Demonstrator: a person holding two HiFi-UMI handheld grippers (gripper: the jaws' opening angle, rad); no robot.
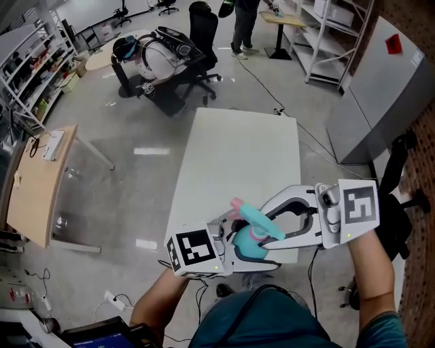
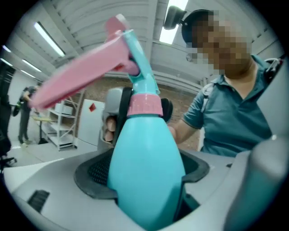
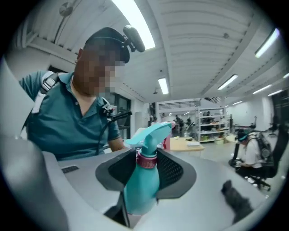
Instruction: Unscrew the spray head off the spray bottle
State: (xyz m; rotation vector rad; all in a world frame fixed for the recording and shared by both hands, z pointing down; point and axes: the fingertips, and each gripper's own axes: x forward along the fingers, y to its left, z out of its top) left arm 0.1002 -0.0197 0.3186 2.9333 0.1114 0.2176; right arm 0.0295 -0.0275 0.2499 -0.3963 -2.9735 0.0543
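Observation:
A teal spray bottle (image 1: 245, 246) is held above the near edge of a white table (image 1: 238, 156). Its teal spray head (image 1: 264, 224) carries a pink trigger (image 1: 236, 204) and a pink collar (image 2: 144, 106). My left gripper (image 1: 239, 250) is shut on the bottle's rounded body (image 2: 144, 176), which fills the space between its jaws. My right gripper (image 1: 264, 230) comes in from the right, and its dark pads (image 2: 123, 108) press on the collar (image 3: 146, 160) at the neck. The bottle's base is hidden in every view.
Behind the table stand a black office chair (image 1: 202, 41) and a low seat piled with gear (image 1: 160, 58). A wooden desk (image 1: 37, 183) is at the left, shelving (image 1: 326, 34) and a grey partition (image 1: 387, 88) at the right. A person (image 1: 245, 20) stands far back.

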